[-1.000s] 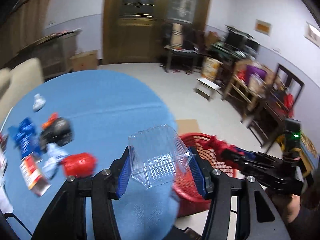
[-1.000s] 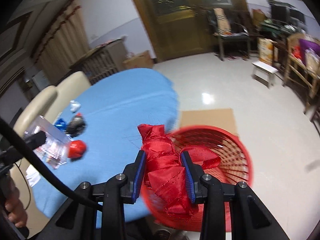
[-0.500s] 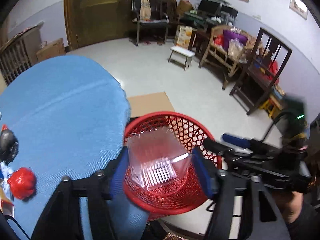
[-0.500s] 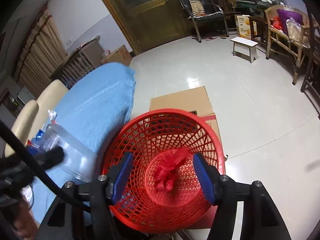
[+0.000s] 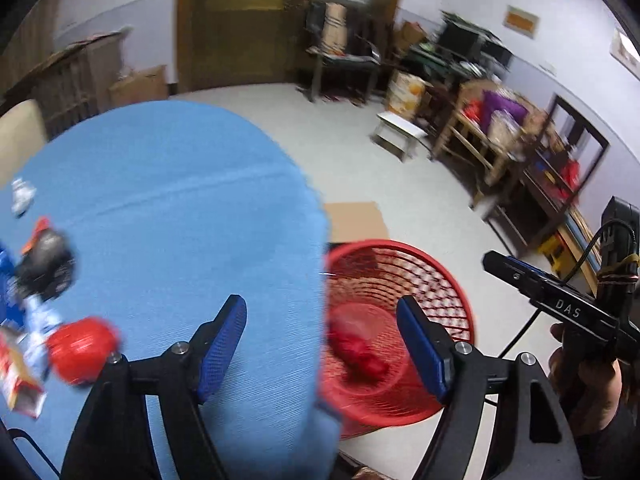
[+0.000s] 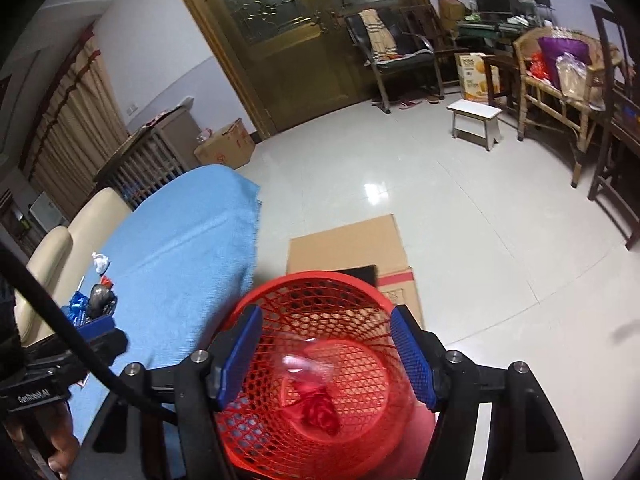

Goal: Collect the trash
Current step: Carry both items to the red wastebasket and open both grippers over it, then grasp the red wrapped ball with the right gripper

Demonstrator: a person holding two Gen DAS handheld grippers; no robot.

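Observation:
A red mesh basket (image 6: 276,312) stands on the floor beside the blue table (image 6: 180,248). In it lie a crumpled red cloth (image 6: 320,412) and a clear plastic box (image 6: 304,364), blurred. My right gripper (image 6: 326,354) is open and empty right above the basket. My left gripper (image 5: 320,348) is open and empty over the table edge (image 5: 200,220), with the basket (image 5: 400,264) to its right. Trash lies at the table's left: a red ball (image 5: 80,350), a black crumpled bag (image 5: 46,268), a carton (image 5: 16,376), a white scrap (image 5: 20,196).
Flat cardboard (image 6: 352,244) lies on the floor behind the basket. A white stool (image 6: 474,122), chairs and cluttered furniture (image 6: 560,68) stand farther back. Cream chairs (image 6: 76,232) line the table's far side. The right gripper's body (image 5: 560,308) shows in the left wrist view.
My left gripper opened and let the clear box fall into the basket, then swung back left over the table. My right gripper stays open above the basket with the red cloth in it.

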